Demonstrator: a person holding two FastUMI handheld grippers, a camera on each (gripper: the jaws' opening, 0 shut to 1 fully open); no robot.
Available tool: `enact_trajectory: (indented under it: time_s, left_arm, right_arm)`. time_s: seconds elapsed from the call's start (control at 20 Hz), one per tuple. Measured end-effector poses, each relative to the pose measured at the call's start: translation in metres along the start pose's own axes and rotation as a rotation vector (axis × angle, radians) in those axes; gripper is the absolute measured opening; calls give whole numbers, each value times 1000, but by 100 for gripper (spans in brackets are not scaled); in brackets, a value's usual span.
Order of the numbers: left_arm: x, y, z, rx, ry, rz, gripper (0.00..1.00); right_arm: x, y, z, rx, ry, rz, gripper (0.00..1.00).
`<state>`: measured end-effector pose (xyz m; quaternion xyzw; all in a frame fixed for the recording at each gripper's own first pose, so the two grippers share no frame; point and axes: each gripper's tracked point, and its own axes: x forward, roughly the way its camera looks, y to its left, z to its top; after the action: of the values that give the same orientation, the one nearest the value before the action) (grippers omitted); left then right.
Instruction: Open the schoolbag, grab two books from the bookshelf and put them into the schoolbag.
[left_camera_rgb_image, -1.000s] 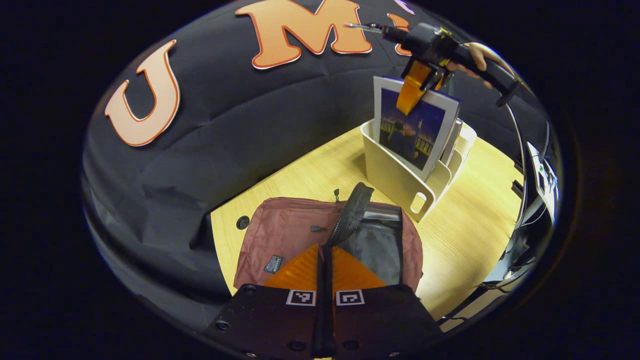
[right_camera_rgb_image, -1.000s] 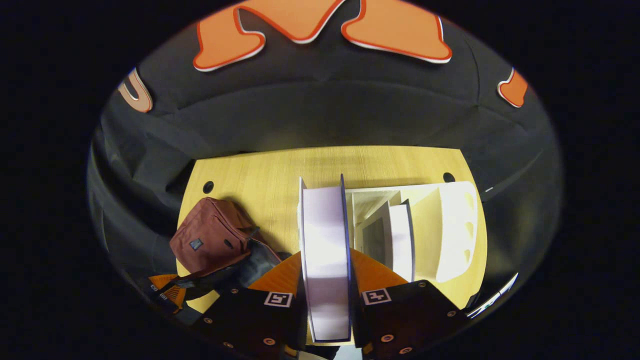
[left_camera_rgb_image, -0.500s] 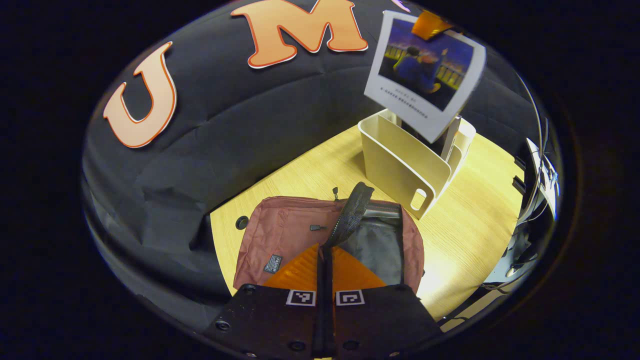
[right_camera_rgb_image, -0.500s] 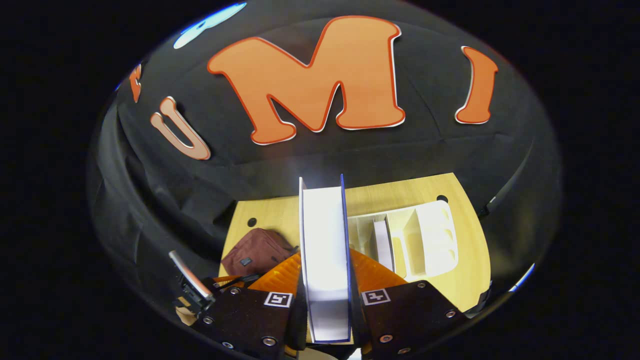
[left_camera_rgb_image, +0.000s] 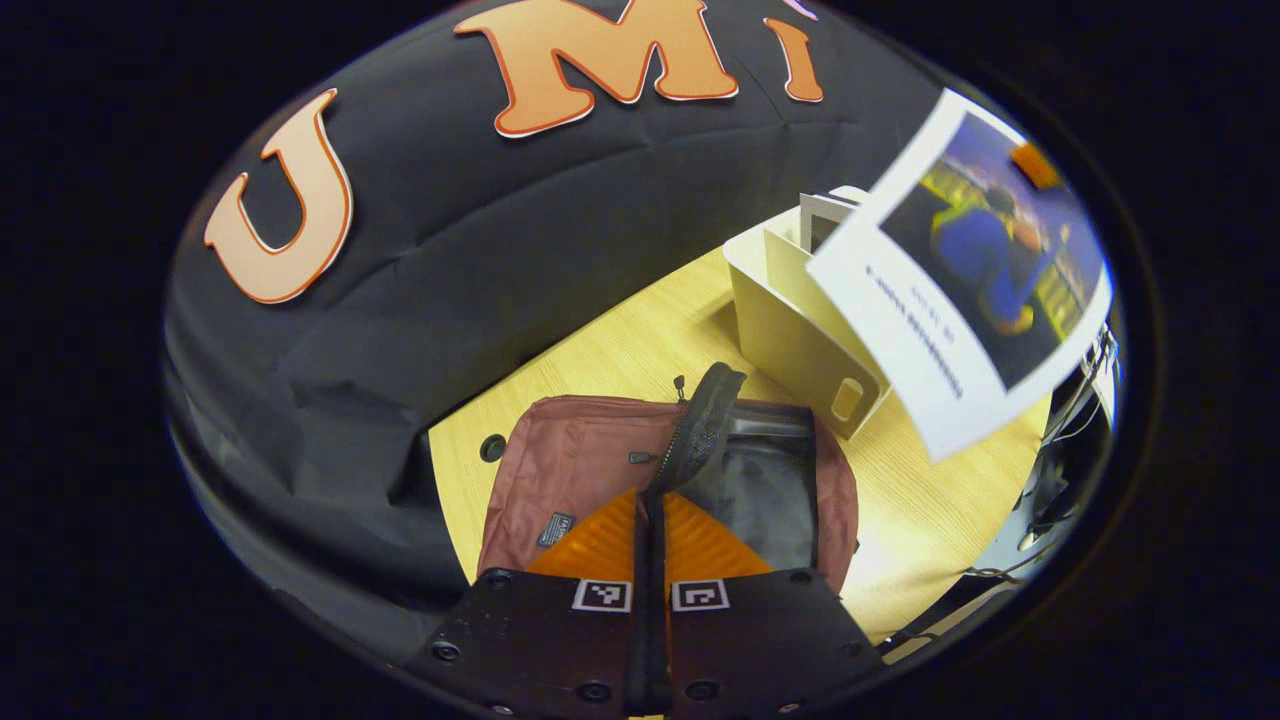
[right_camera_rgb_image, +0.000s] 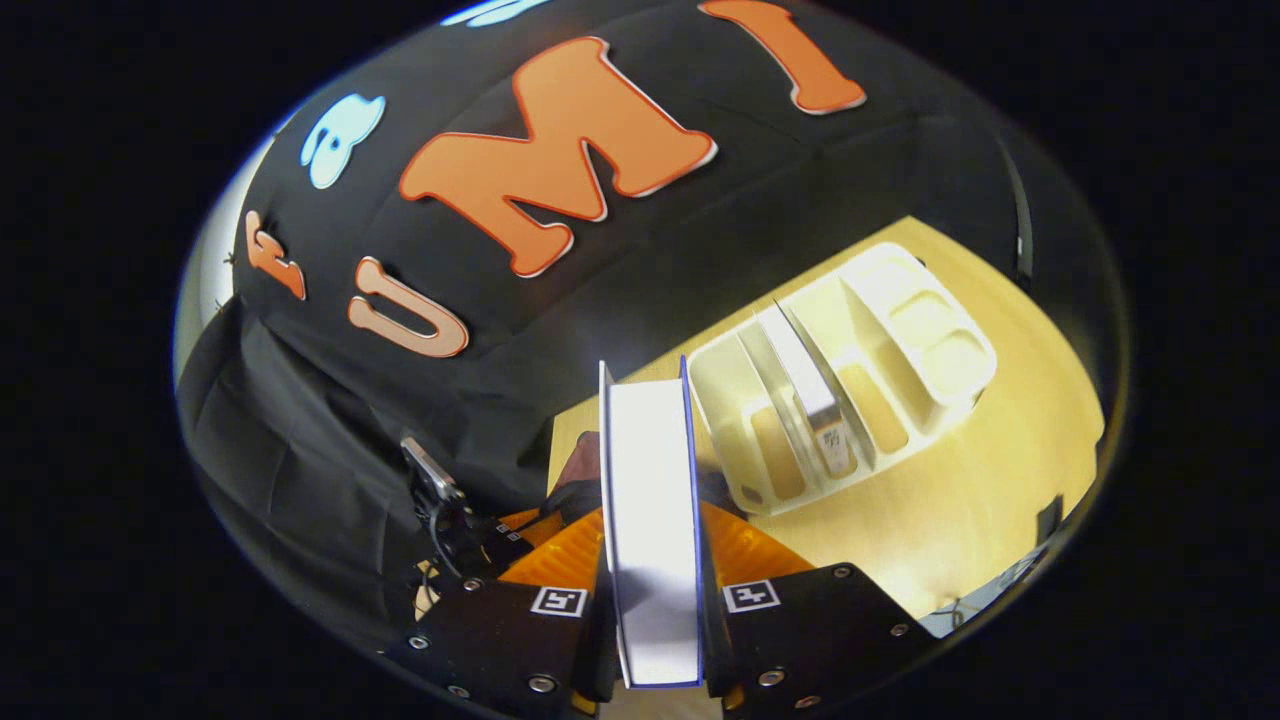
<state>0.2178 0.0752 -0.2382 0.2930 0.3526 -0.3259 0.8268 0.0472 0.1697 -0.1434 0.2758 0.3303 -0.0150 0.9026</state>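
The right gripper has a book pinched between its two fingers, one pressing each cover, page edges facing the camera. In the left gripper view that same book hangs in the air, tilted, its picture cover showing, above the table and in front of the rack — clear of it, not touching. One of the right gripper's fingers shows at the book's upper edge. Another book stands in a middle slot of the rack. The bag lies on the table beside the rack, its mouth open and the dark lining showing. The left gripper sits low over the bag with its fingers drawn together on the bag's zipper edge — a dark strip running up from between them. In the right gripper view the left gripper lies lower left, beside the book.
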Motion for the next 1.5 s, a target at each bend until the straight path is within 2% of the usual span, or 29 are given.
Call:
enact_trajectory:
  time_s: [0.15,0.4,0.6,0.85,1.1,1.35,1.5]
  left_arm:
    - [-2,-2,4,-1,0,5,1]
    - [-8,-7,12,44,8,17,1]
    - [-13,-10,16,56,6,26,1]
    - [-19,-20,18,65,2,13,1]
    - [-30,-29,23,91,-26,-3,1]
    - [-34,-33,24,79,-41,-16,1]
    - [-33,-31,20,60,-34,-22,1]
  right_arm:
    - [30,-19,-34,135,-21,76,35]
    - [96,-36,-91,342,-23,156,35]
    - [138,-48,-122,390,-22,149,35]
    - [186,-22,-128,420,-75,211,35]
    - [227,5,-145,416,-95,187,34]
    - [263,31,-173,418,-16,171,35]
    - [264,21,-177,418,7,92,38]
